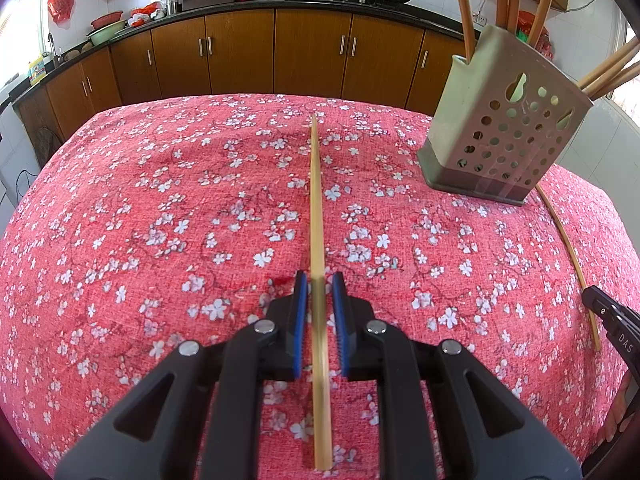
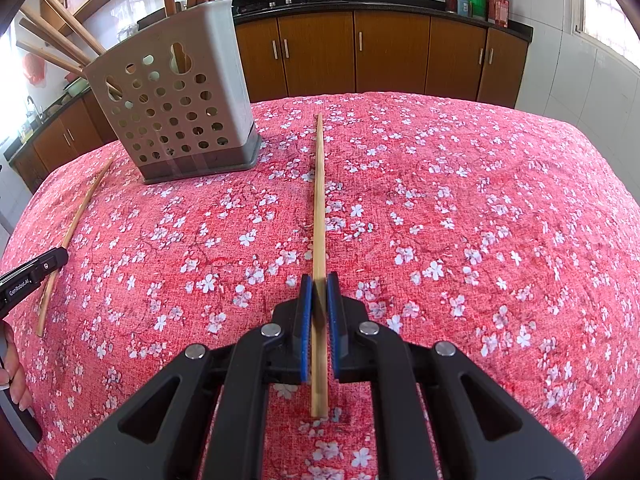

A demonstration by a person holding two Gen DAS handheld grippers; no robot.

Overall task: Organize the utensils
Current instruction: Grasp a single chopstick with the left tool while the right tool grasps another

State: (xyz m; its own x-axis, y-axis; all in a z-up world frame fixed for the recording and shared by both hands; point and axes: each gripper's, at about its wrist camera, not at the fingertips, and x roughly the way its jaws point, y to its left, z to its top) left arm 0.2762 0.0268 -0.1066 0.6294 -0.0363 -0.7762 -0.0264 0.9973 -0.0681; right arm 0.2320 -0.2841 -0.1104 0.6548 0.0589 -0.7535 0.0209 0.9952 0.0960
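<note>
Across the floral tablecloth [image 1: 160, 200], each gripper [image 1: 319, 280] [image 2: 319, 280] is clamping one chopstick [image 1: 317, 200] [image 2: 319, 200] narrowly, both awaiting the already part-filled holder [image 1: 504, 128] [image 2: 176, 104].

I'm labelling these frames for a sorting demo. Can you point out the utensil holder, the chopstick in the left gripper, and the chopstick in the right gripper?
utensil holder [image 2: 168, 112]: right wrist view, perforated front wall.
left chopstick [image 1: 316, 200]: left wrist view, mid-shaft ahead of the jaws.
right chopstick [image 2: 319, 200]: right wrist view, mid-shaft ahead of the jaws.
</note>
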